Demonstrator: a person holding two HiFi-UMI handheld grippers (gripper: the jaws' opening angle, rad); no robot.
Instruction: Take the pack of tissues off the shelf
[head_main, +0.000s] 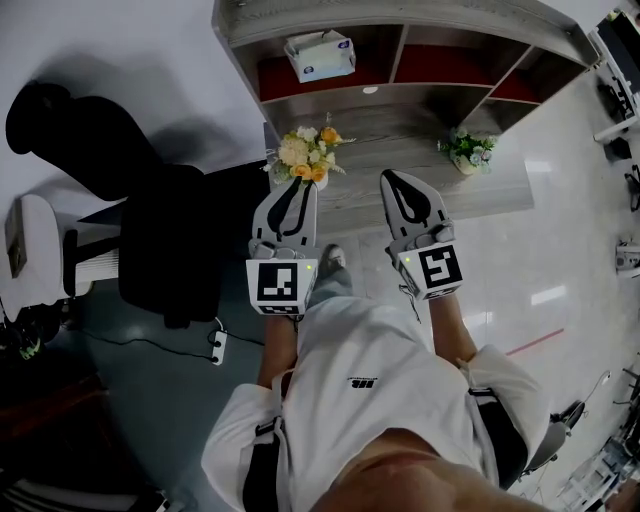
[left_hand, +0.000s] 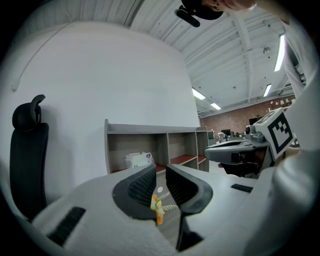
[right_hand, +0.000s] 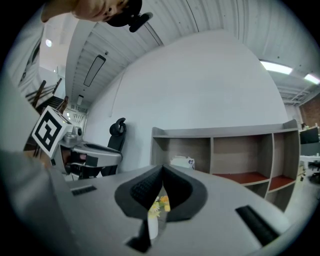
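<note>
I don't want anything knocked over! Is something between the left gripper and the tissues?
Yes, a vase of yellow flowers stands on the ledge between the left gripper and the pack of tissues.

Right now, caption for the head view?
Left gripper and right gripper, both empty, face the shelf; tissue pack in its left compartment.

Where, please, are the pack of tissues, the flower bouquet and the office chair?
pack of tissues (head_main: 320, 55), head view, top face.
flower bouquet (head_main: 305, 152), head view, blooms.
office chair (head_main: 165, 240), head view, seat.
</note>
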